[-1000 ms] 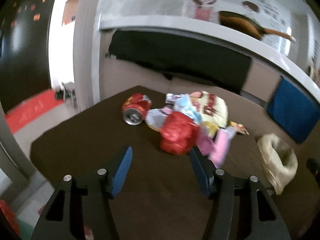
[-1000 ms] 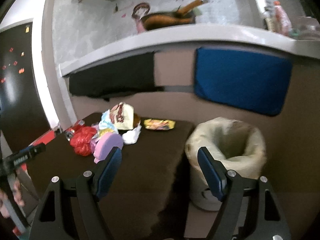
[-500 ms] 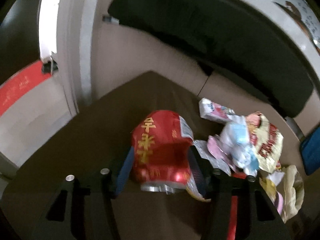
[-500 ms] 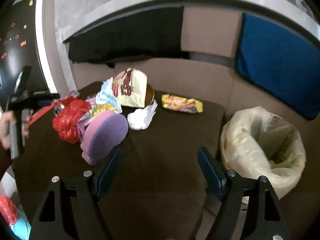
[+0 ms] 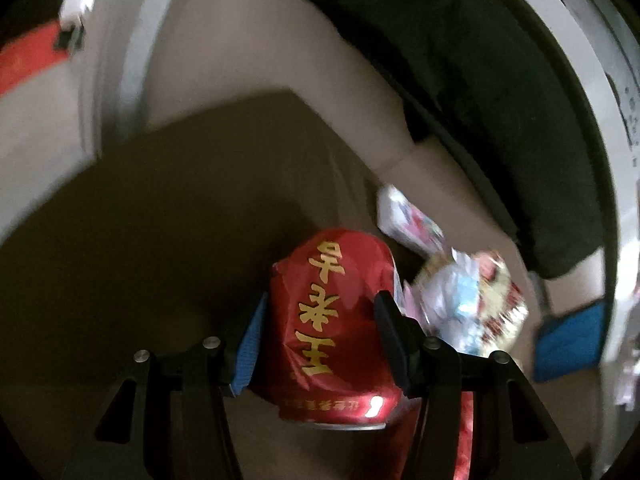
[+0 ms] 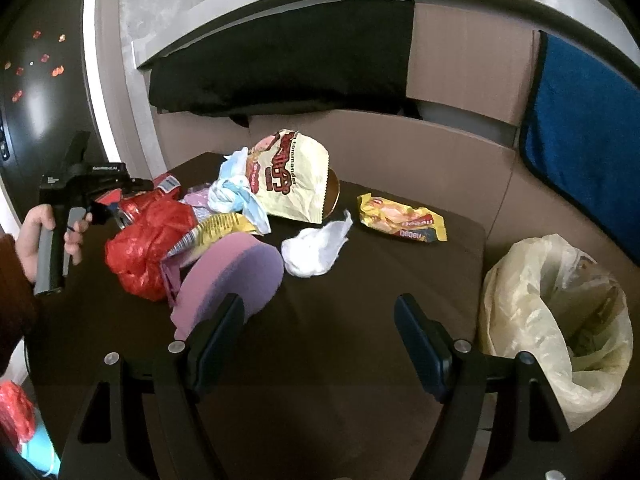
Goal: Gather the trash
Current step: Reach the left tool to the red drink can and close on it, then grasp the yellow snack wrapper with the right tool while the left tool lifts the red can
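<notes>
Almost nothing has been collected, it is judged: the bin [image 6: 560, 332] off the table's [image 6: 320, 360] right edge looks nearly empty, while wrappers, tissue [image 6: 316, 250] and a red bag [image 6: 148, 244] are piled toward its far left corner. There the dented red can [image 5: 332, 328], printed with gold characters, is clamped on its side by the left gripper [image 5: 320, 340], whose jaws have just been closing on it. The right gripper [image 6: 320, 336] is held open over the near edge, nothing between its jaws.

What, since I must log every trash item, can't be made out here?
Left wrist view: snack wrappers, blurred; print unreadable.
Left wrist view: red can hides its own underside; lifted or resting, unclear.
Right wrist view: bin contents, hidden by crumpled liner.
Right wrist view: that can, mostly behind red plastic bag.
</notes>
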`<control>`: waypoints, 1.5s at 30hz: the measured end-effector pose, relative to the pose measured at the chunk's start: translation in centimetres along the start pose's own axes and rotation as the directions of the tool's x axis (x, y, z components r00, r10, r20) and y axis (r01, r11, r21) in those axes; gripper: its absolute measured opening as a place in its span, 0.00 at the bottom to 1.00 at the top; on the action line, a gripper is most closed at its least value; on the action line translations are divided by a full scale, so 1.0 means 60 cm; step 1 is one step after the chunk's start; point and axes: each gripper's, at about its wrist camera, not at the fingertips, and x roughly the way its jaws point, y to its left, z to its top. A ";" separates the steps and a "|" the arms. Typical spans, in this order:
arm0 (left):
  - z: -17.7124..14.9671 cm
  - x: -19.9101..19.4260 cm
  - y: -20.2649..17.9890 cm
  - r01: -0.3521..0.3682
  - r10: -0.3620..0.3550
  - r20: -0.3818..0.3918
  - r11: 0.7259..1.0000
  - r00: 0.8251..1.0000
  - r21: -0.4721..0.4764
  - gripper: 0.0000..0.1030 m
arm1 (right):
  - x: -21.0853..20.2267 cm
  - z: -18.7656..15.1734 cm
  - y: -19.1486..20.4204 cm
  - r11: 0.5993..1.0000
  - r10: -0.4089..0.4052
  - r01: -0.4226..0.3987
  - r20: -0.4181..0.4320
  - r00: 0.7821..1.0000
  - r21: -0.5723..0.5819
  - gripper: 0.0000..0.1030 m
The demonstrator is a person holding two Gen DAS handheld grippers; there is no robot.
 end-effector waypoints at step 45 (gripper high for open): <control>-0.248 -0.071 -0.199 -0.254 0.183 0.202 0.869 0.962 0.424 0.32 | 0.136 0.061 0.050 0.985 0.168 -0.161 -0.176 0.970 0.053 0.36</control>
